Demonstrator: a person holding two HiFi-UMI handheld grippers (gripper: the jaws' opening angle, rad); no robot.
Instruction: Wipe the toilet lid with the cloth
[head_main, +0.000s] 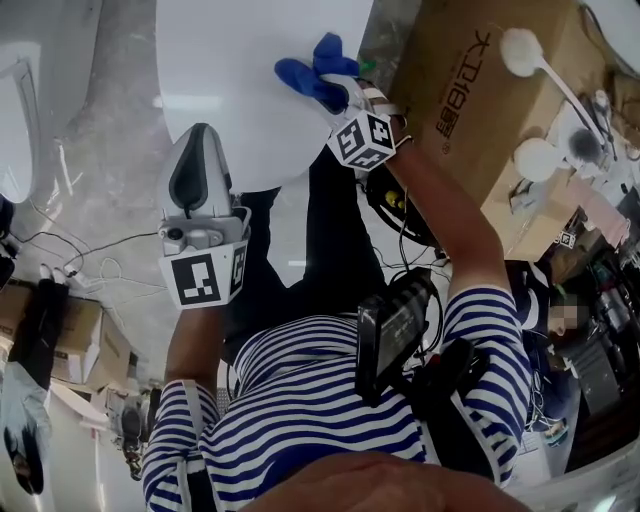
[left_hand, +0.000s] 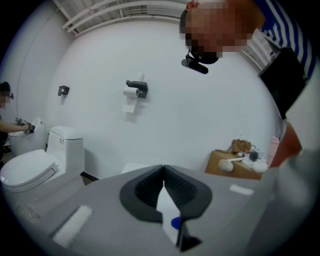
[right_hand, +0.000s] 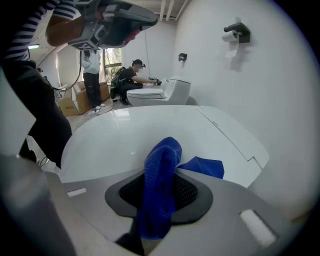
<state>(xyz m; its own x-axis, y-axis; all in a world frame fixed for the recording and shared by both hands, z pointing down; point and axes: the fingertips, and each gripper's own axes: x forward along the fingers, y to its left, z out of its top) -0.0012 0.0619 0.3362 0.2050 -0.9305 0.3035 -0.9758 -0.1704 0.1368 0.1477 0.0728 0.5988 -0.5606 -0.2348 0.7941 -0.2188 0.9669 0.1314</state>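
- While the cloth (right_hand: 161, 170) is clamped between the jaws of the right gripper (head_main: 342, 90), a fold stands up past the tips and a corner trails forward. I take that grip as chosen so that fabric, not plastic, meets the surface.
- The right gripper sits at the right edge of the lid (head_main: 240, 90) in the head view. Its own view shows most of the white lid spread out ahead, so I judge this a sensible place to begin a stroke across.
- I cannot tell whether the cloth is pressing on the lid or only just above it; the trailing corner looks very close to the surface.
- The left gripper (head_main: 203, 145) has its jaws closed together with nothing between them. It is held by the lid's near edge, and its view points at the wall rather than at the lid.
- I read that pose as parking: one cloth needs one gripper, and the idle one is kept out of the wiping path.
- A box (head_main: 470, 90) stands just beside the right arm, so I would keep the sweep short on that side.
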